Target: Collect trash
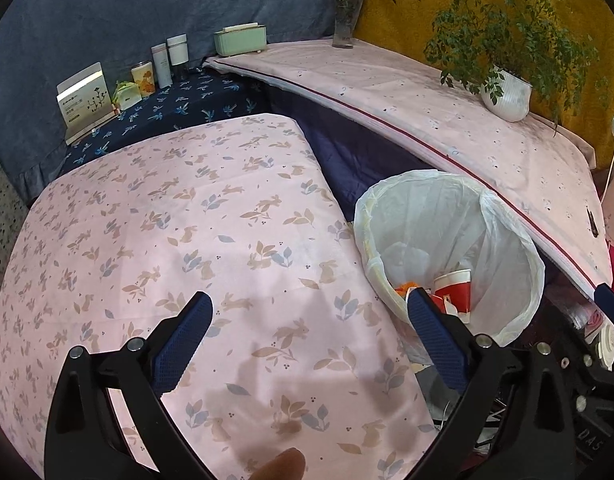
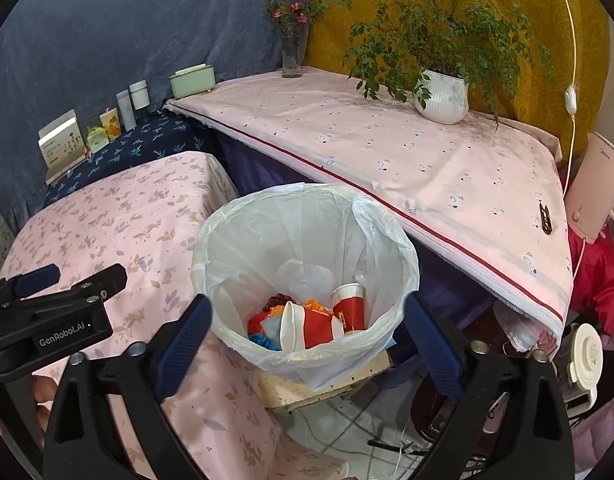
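Trash bin (image 2: 307, 240) between open right tool (image 2: 307, 320)

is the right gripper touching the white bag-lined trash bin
Apart. The right wrist view shows the right gripper with jaws open and empty, held above the white bag-lined trash bin, its rim visible between them.

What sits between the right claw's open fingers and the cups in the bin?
Only the bin's near rim with its white liner. Right wrist view shows the right claw open above it, paper cups just beyond.
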{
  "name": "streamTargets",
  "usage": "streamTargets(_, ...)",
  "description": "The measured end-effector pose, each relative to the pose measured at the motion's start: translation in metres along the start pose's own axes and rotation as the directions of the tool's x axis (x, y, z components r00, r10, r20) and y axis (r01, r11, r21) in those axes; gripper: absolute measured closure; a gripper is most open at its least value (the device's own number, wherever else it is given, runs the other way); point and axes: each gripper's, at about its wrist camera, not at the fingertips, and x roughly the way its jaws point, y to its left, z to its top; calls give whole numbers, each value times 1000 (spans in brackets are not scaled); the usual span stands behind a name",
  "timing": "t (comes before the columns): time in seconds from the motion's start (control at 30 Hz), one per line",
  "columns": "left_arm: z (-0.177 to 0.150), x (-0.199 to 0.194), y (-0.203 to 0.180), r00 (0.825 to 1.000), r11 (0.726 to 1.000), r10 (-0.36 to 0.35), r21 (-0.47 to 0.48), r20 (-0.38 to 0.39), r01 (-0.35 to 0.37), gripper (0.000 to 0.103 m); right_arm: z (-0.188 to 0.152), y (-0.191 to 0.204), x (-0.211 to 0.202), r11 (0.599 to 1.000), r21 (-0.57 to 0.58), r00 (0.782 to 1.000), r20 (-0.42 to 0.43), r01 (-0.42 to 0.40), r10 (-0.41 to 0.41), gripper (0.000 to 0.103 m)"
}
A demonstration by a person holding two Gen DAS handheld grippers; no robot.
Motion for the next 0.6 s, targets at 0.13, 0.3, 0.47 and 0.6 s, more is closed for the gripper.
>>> streamTargets(0.13,-2,-1,-1,1000,1000,2,1,3,-2,8,-3,-1,1,1000,0,1000,-4,3,-3,7)
streamTargets(0.3,-6,2,-2,1000,1000,5,0,-13,-5,8,-4,-1,2,1000,3,1000,-9,1,-1,7)
streamTargets(0.47,-7,2,-3,1000,1000,8,9,-8,-8,8,-6,0,5,1000,-5,1000,-16,1,-1,7)
streamTargets(0.6,-8,2,-3,1000,1000,10,7,-9,-10,8,-7,1,6,1000,-10,1000,-17,5,-5,7)
